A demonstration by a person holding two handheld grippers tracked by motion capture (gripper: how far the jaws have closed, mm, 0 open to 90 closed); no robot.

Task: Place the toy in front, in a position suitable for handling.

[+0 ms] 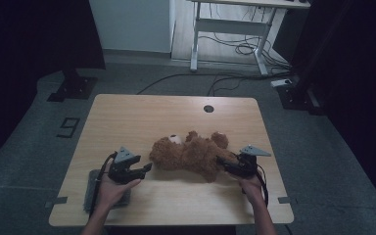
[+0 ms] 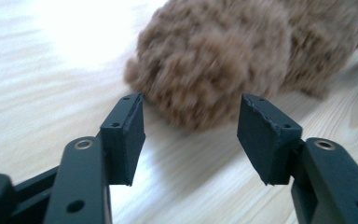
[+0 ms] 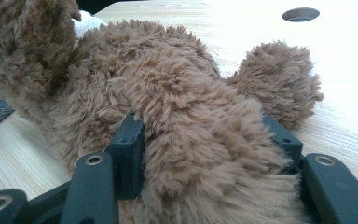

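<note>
Brown teddy bear point(image 1: 191, 154) lies crosswise — head left.

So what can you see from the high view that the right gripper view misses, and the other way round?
The high view takes in the whole wooden table, the person's hands, the left hand-held gripper open beside the teddy bear's head, the grey pad and the floor cables.

The right gripper view gives the close detail: the right hand-held gripper has its black jaws on either side of a furry limb, pressing into the fur.

Both show the brown teddy bear lying on the table and the round hole in the tabletop.
</note>
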